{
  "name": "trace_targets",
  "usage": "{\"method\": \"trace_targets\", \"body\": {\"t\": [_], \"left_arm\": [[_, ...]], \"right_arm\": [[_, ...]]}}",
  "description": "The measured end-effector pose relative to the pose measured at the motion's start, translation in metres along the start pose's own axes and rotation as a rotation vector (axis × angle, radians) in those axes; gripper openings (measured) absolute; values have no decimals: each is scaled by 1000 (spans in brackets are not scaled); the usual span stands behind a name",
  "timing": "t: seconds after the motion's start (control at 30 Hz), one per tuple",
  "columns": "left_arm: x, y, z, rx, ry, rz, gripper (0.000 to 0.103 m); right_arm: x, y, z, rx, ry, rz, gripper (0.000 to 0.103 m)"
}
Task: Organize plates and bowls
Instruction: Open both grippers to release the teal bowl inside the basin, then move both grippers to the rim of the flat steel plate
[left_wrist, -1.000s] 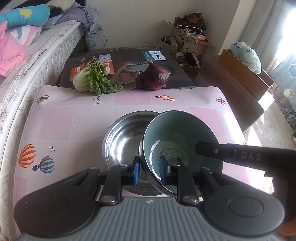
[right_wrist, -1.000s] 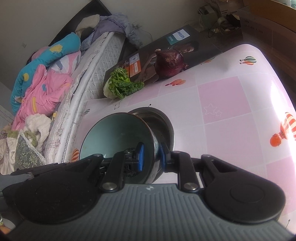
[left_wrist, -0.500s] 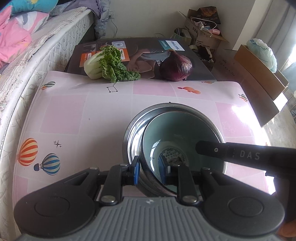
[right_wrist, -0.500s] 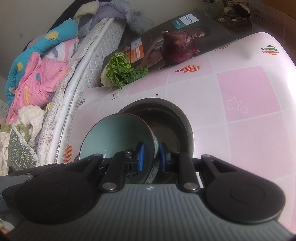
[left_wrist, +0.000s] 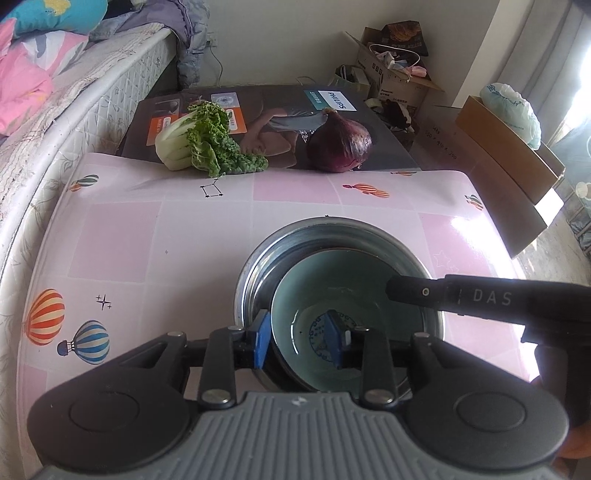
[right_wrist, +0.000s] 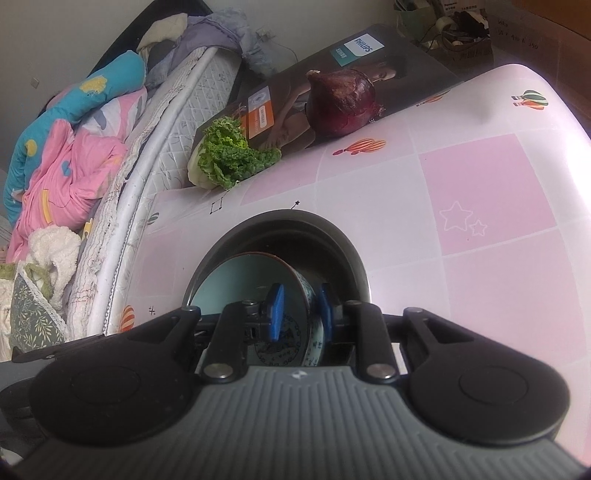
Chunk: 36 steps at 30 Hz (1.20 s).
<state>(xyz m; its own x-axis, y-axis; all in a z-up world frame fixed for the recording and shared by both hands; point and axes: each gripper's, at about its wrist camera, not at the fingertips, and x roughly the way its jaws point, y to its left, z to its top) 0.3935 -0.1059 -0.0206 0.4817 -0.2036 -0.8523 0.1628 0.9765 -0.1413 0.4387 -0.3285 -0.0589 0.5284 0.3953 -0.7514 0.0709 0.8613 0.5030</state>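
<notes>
Left wrist view: we see the teal ceramic bowl (left_wrist: 332, 295) sitting inside the steel bowl (left_wrist: 258, 266), which stands on the pink balloon-print tablecloth (left_wrist: 147, 258). The left gripper (left_wrist: 297, 341) straddles the near wall of the teal bowl, one blue pad outside the wall, the other inside over the printed mark on the bowl's floor. Its jaws are opening; a gap shows at the outer pad, so we read the rim as between the pads but no longer pinched. The right gripper's dark finger reaches in from the right over the far side of the bowl. A leafy cabbage (left_wrist: 207, 140) and a red onion (left_wrist: 340, 142) lie at the table's far edge, well apart from the bowls.

Right wrist view: the right gripper (right_wrist: 299, 314) straddles the teal bowl's patterned wall (right_wrist: 306, 295), one pad on each side. Its jaws are opening too, by a little; the pads look slightly clear of the wall, though the gap is small.

Step in hand, as we judge it: release after nesting the teal bowl in the steel one. The next move calls for both sets of jaws to part enough to clear the rim, then a straight lift so neither pad drags the bowl askew.
</notes>
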Motion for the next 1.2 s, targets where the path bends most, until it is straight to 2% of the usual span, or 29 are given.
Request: {"method": "trace_targets", "body": {"t": [0.13,0.3,0.43,0.63,0.8,0.97,1.2], "left_arm": [[-11,-1,0,8,-13,-12,48],[-29,-3,-5,25,-22,-28,62],[-45,-7,-14,59,-19,-24,68],[-78,-11,-37,112,-20,-18,76],[-117,-6,-67,144,-36,-40,80],[-155,14,-104,116,-58,-60,85],[-198,59,-177,18,-100,14,86]], "right_arm": [[-16,-6,-1,32,-22,35,25],[-40,-12,-9,72,-36,105,33],[-71,-15,-21,97,-61,171,42],[-132,-20,-48,136,-123,270,44],[-189,-22,-88,125,-176,304,45],[-229,-22,-142,116,-218,310,47],[-242,-13,-219,140,-219,334,47]]}}
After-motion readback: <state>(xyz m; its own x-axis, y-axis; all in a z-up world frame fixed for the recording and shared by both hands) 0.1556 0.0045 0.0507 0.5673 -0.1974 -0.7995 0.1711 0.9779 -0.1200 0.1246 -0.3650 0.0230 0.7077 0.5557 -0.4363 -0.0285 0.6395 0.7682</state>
